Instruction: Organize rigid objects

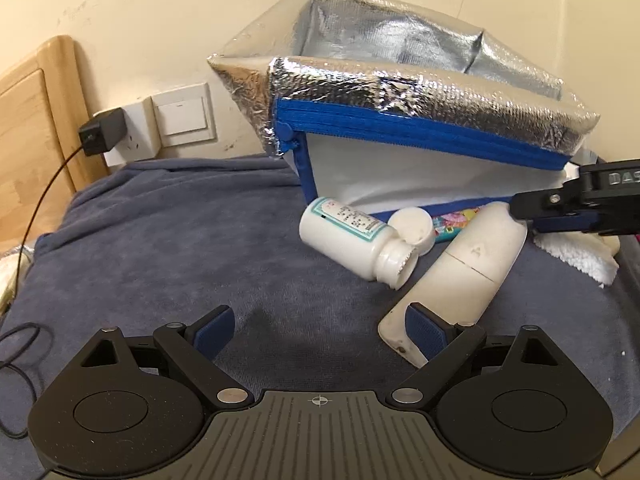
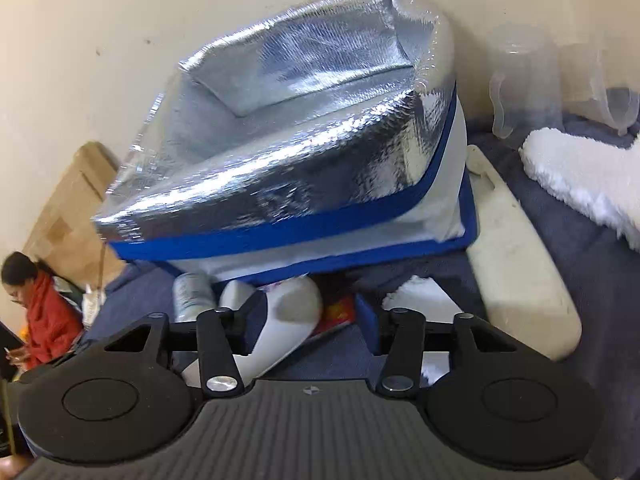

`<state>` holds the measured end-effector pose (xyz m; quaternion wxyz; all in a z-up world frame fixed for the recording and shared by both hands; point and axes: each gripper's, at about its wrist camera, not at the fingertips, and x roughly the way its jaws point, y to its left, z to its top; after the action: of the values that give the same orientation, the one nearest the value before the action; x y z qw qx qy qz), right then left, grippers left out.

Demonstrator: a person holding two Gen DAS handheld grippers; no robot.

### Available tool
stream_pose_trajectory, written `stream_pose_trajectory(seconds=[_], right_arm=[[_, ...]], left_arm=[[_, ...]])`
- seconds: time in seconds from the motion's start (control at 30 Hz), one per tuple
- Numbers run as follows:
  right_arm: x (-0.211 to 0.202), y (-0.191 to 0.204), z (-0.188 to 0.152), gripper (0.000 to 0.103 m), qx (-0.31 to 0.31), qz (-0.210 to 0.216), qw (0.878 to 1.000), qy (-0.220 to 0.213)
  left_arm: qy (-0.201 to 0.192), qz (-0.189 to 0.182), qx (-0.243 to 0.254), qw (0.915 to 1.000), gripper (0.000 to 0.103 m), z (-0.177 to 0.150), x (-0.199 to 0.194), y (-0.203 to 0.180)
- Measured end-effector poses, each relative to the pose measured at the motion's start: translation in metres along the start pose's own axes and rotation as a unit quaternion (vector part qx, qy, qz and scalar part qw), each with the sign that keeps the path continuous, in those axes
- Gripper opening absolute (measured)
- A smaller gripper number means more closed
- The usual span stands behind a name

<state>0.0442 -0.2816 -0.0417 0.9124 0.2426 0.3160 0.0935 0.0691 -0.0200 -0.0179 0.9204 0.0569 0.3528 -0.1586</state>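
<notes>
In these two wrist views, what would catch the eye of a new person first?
First comes the big silver bag with blue trim, open against the wall at the back of the dark blue blanket. Next are the white things lying in front of it: an uncapped bottle on its side and a long remote, whose far end lies at the right gripper.

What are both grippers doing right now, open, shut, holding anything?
Left gripper: open, holding nothing; its right finger lies beside the long white case.
Right gripper: open, with that case's end between its jaws.
</notes>
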Motion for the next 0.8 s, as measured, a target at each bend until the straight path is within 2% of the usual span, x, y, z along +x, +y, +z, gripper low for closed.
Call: stream_pose_trajectory(seconds=[0.03,0.13,0.2,0.27,0.37,0.53,0.6,0.67,0.73,0.8], right_arm=[[0.004,-0.002,0.002,0.052,0.003,-0.001,1.0,0.003],[0.018,-0.008,0.006,0.057,0.018,0.027,0.999,0.013],[0.019,-0.005,0.005,0.06,0.002,0.023,1.0,0.013],[0.014,0.005,0.001,0.059,-0.027,0.016,0.999,0.01],[0.005,0.018,-0.004,0.053,-0.067,0.006,0.998,-0.007],[0.003,0.037,-0.01,0.053,-0.141,-0.021,0.99,-0.016],[0.013,0.027,-0.004,0.053,-0.11,0.002,0.994,0.001],[0.021,0.01,0.0,0.053,-0.046,0.044,0.998,0.017],[0.024,-0.003,0.001,0.053,-0.006,0.065,0.998,0.01],[0.024,-0.005,0.002,0.055,0.001,0.077,0.997,0.003]], left_arm=[[0.0,-0.001,-0.003,1.0,0.095,0.0,0.0,0.001],[0.001,-0.004,-0.008,1.0,0.096,0.0,0.002,0.003],[0.0,-0.002,-0.006,1.0,0.096,-0.001,0.001,0.002],[-0.001,-0.002,-0.003,1.0,0.096,-0.001,0.001,0.003],[0.003,-0.001,-0.007,1.0,0.096,-0.001,0.0,0.004],[0.004,-0.001,-0.004,1.0,0.097,-0.002,0.001,0.001],[0.003,0.002,-0.004,1.0,0.097,-0.002,0.001,0.0],[0.004,0.001,-0.006,1.0,0.099,-0.002,0.002,0.001],[0.004,-0.001,-0.007,1.0,0.099,-0.003,0.002,0.003],[0.005,-0.002,-0.006,1.0,0.099,-0.002,0.002,0.003]])
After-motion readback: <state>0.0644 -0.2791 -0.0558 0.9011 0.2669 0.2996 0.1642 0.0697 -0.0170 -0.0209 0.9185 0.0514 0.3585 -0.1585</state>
